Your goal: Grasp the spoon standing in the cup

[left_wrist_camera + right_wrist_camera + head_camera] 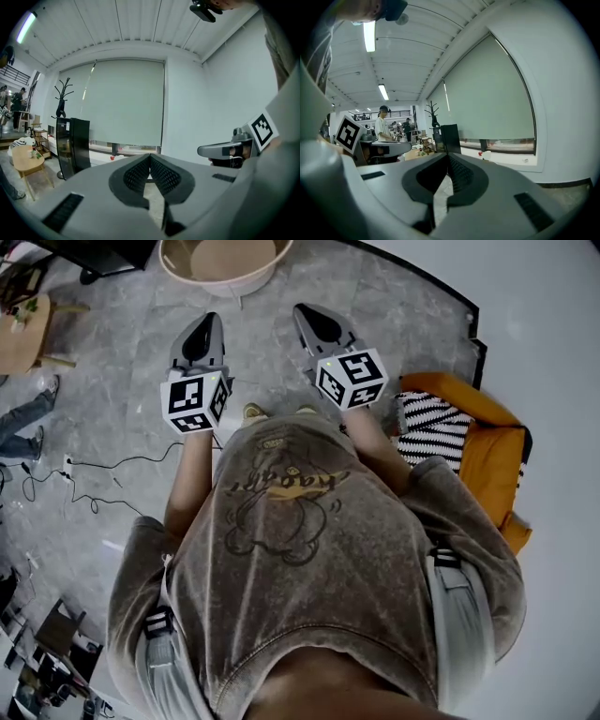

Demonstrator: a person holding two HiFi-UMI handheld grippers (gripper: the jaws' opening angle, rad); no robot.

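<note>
No cup or spoon shows in any view. In the head view a person holds both grippers out in front of the chest, above a grey floor. My left gripper [203, 329] has its jaws together with nothing between them, and the left gripper view shows its ribbed pads meeting at the tip [150, 157]. My right gripper [314, 320] is shut too, its pads touching [447, 157] and empty. Each gripper appears in the other's view, the right gripper [225, 150] at the side and the left gripper [389, 147] likewise. Both point level into the room.
A beige round basin [225, 263] lies on the floor just ahead of the grippers. An orange seat with a striped cloth [469, 437] stands at the right. Cables [94, 474] trail at the left near a small wooden table [23, 334]. A black cabinet [72, 140] and people [383, 124] are farther off.
</note>
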